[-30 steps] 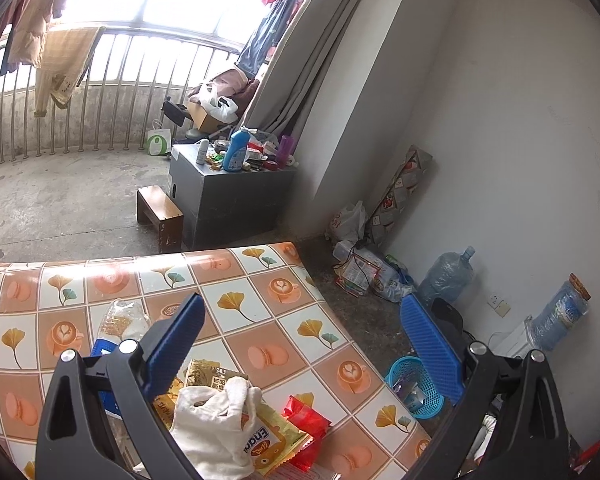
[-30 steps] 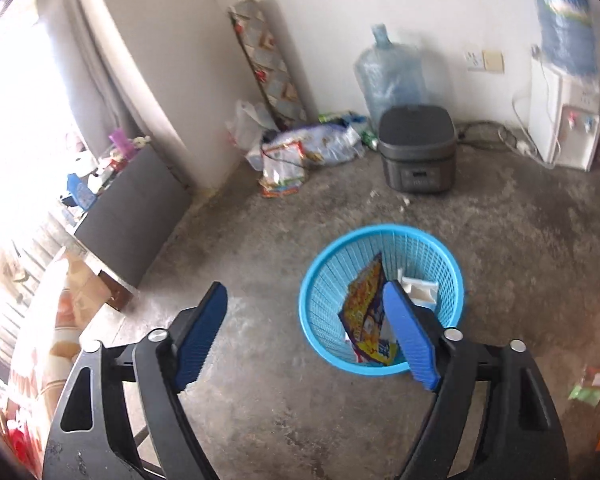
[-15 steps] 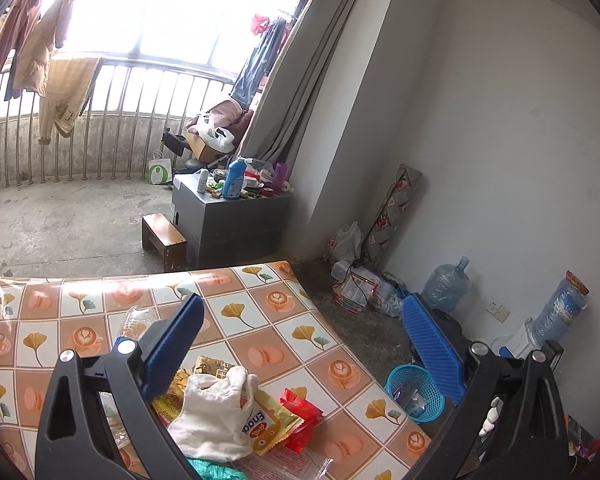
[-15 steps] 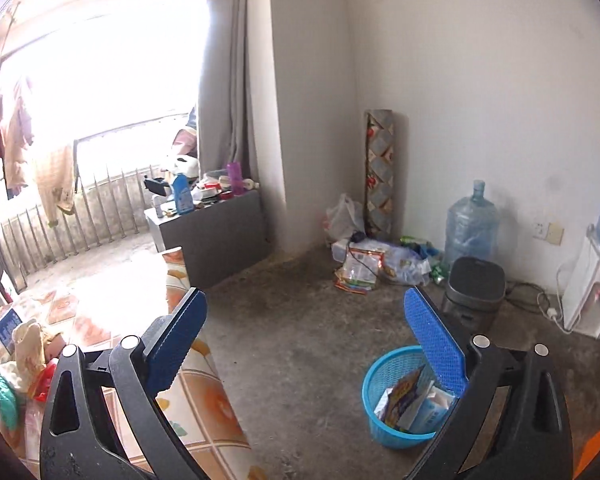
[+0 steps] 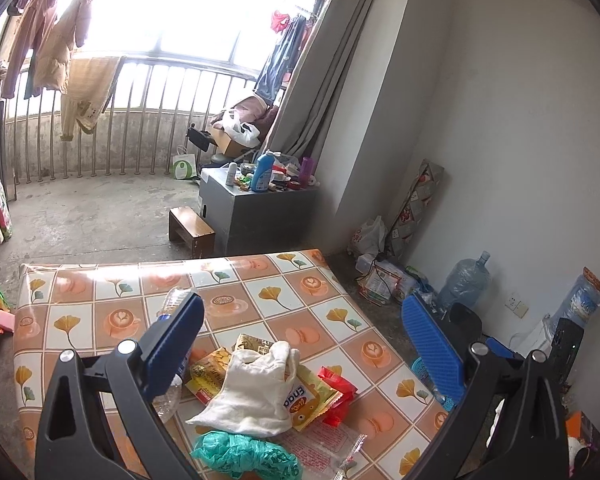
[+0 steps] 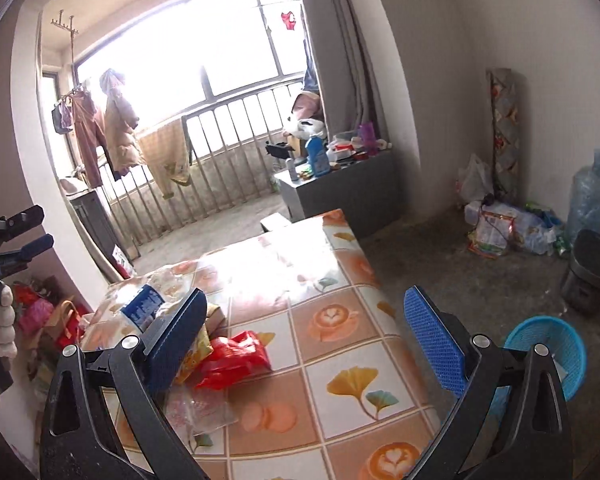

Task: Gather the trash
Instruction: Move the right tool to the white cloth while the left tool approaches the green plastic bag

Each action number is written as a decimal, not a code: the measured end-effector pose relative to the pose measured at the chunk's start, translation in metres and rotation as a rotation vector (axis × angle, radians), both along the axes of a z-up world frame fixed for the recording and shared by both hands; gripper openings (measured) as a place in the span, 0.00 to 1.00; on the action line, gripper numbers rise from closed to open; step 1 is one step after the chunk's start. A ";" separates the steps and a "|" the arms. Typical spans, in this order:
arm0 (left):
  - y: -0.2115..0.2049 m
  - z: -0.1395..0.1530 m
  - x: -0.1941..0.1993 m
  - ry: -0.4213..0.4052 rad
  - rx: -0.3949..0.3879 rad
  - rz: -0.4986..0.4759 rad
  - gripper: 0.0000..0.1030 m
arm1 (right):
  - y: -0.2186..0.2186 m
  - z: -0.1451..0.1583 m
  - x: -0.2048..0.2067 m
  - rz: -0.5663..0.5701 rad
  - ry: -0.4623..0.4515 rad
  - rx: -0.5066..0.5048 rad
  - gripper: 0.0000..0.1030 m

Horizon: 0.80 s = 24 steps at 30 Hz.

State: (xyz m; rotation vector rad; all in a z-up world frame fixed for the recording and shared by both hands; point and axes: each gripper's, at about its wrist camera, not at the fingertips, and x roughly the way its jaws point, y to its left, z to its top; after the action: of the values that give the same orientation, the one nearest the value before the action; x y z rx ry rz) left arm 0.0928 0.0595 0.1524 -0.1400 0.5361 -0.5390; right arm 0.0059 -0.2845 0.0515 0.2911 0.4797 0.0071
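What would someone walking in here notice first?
Probably the heap of trash on the patterned table: a white cloth draped over snack wrappers, a red wrapper beside it and a crumpled teal bag at the near edge. Next, the blue basket on the floor right of the table, and the bright barred window hung with clothes behind.

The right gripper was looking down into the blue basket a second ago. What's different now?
The right gripper has swung up and away from the blue basket to face the table again, jaws open and empty. The left gripper drifted back a little, also open and empty. The wrappers, white cloth and bottle on the table stayed put.
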 end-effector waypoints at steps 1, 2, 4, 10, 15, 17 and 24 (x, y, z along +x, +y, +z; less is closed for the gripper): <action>0.001 -0.003 0.000 0.002 0.009 0.003 0.94 | 0.007 -0.002 0.003 0.028 0.016 0.015 0.92; 0.003 -0.006 0.000 0.005 0.017 0.005 0.94 | 0.013 -0.004 0.008 0.053 0.031 0.028 0.92; 0.005 -0.013 0.000 0.015 0.032 0.008 0.94 | 0.026 -0.007 0.013 0.104 0.061 0.053 0.92; 0.007 -0.036 0.004 0.057 0.067 0.005 0.94 | 0.059 -0.014 0.020 0.185 0.147 0.103 0.92; 0.012 -0.056 0.008 0.094 0.079 0.004 0.94 | 0.051 -0.016 0.020 0.174 0.175 0.123 0.92; 0.015 -0.065 0.009 0.117 0.077 0.002 0.94 | 0.045 -0.018 0.020 0.162 0.193 0.149 0.92; 0.026 -0.099 0.011 0.200 0.085 -0.017 0.94 | 0.044 -0.037 0.038 0.172 0.271 0.213 0.85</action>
State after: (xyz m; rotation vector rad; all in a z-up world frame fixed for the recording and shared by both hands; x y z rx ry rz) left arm 0.1037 0.0854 0.0536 -0.1086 0.7548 -0.5206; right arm 0.0439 -0.2407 0.0144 0.4623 0.7745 0.1896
